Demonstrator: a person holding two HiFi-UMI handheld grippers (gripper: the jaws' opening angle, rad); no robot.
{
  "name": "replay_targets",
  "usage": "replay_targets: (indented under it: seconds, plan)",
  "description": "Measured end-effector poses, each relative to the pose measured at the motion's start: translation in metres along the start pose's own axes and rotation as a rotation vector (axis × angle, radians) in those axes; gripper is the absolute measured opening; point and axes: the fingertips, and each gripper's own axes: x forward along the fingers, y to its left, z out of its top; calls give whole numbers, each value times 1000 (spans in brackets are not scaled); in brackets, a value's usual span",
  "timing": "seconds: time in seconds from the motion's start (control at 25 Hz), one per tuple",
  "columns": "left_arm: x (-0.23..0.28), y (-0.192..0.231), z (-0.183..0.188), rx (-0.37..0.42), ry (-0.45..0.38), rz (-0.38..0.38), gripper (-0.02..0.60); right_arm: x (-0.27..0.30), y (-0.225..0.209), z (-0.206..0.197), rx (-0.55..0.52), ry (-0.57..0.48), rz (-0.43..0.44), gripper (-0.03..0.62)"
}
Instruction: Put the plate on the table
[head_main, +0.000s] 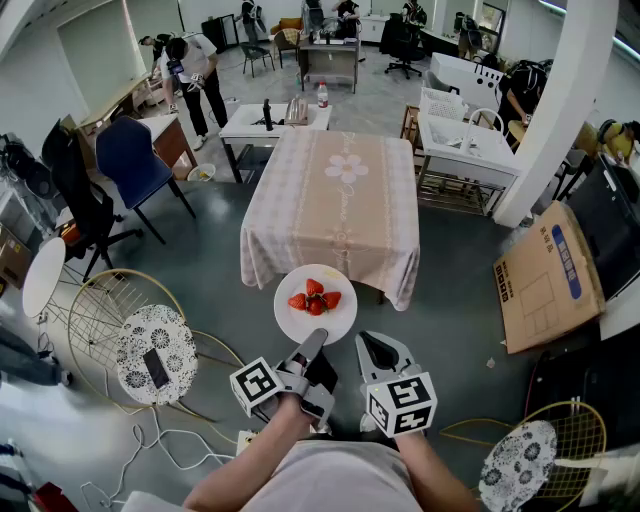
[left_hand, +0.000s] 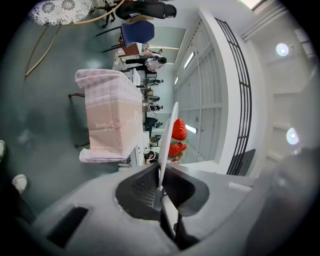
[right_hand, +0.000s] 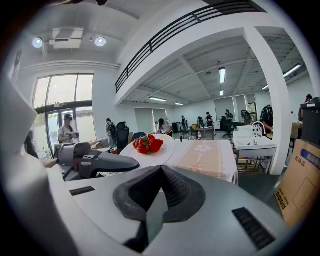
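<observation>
Grey floor — clothed table | round white plate — strawberries heaped centre

The white plate, carrying strawberries, hangs level in the air near the cloth-covered table.

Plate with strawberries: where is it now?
Head view, centre: the plate, gripped at its near rim by the left gripper, hangs just short of the cloth-covered table.

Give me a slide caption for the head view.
Left tool grips a plate of strawberries by its rim, short of the cloth-covered table; right tool shut, empty.
</observation>
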Motion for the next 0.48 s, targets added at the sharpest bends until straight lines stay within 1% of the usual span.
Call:
replay_targets:
  seconds: [0.2, 0.48]
  plan:
    - [-2, 0, 4, -15, 3, 2, 20, 1, 5, 0, -1, 8, -8, 5]
    - [-3, 3, 10, -16, 18, 3, 20, 7, 8, -3, 12, 9, -22, 5]
